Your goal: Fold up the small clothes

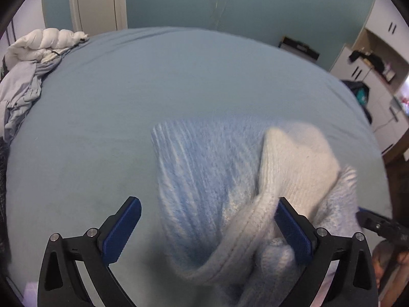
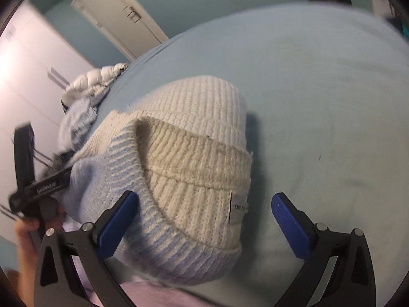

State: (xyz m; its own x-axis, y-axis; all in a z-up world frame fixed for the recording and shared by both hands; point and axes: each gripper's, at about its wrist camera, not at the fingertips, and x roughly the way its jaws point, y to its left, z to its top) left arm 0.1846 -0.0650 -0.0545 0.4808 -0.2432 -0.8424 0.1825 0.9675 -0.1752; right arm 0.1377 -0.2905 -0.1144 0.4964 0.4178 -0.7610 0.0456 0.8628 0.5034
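Pale blue bed sheet (image 2: 319, 89) fills both views. Nearest: right gripper (image 2: 204, 220) jaws spread wide, nothing pinched, cream beanie (image 2: 199, 158) between them, cuff and label toward camera, crown pointing away up bed. Light blue knit (image 1: 204, 168) under and beside it. Left gripper (image 1: 208, 226) jaws wide apart, knit bunched between, ungripped. Far: rumpled bedding (image 1: 25, 81), white door (image 1: 97, 0).
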